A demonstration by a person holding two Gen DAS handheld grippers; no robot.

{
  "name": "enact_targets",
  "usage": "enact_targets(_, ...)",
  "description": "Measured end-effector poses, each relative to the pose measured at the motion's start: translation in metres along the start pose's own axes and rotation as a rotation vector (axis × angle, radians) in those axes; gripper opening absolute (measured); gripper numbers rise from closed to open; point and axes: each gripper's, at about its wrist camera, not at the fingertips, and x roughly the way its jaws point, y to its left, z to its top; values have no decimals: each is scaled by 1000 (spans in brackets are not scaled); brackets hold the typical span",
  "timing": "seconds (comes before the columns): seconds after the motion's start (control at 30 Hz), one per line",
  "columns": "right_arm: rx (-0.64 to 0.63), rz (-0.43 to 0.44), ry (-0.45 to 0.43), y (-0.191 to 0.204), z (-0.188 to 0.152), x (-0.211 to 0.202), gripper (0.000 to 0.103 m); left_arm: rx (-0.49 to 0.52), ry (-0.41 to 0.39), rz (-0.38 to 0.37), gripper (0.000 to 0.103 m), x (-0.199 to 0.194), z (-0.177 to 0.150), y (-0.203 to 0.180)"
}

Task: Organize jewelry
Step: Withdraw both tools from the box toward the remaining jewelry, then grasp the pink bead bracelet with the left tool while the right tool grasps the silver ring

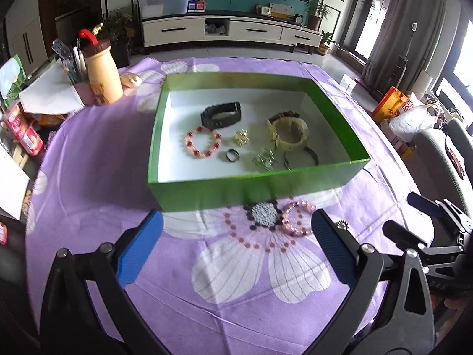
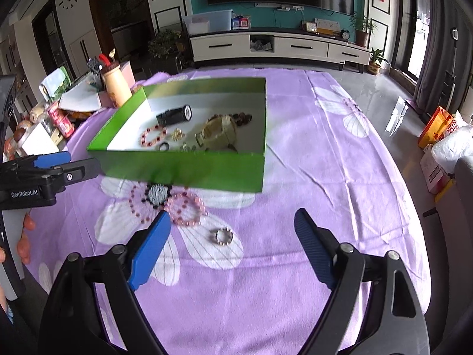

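- In the green box (image 1: 254, 190) we count a black watch (image 1: 221, 114), a red bead bracelet (image 1: 203, 145), a dark ring (image 1: 233, 156), a cream bangle (image 1: 291, 132) and small metal pieces.
- Left on the purple cloth (image 2: 325, 177), just before the box: a pink bead bracelet (image 2: 185, 209) and a silver ring (image 2: 222, 236).
- Left gripper (image 1: 236, 247): jaws apart, empty.
- Right gripper (image 2: 232, 250): jaws apart, empty, ring between its fingers.
- We judge the sorting mostly done.

green box (image 1: 254, 190): jewelry inside; pink bracelet (image 2: 185, 209), ring (image 2: 223, 236): outside
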Motion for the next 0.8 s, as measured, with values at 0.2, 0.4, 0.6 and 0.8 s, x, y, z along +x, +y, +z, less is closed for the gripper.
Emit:
enact_targets(0.2,-35,6,61,1,-27,21,60,19,44,3,101,21,-20,-10)
enact_targets(0.4,-43,14,72,0,-40,38,50,31,54,3,101,35,-26,-17)
enact_targets(0.6,-60,30,76,3,-42,54,47,87,70,8,96,51,-29,-30)
enact_targets(0.8,-81,33,78,6,-37,67,39,112,86,-11,79,66,-26,-39)
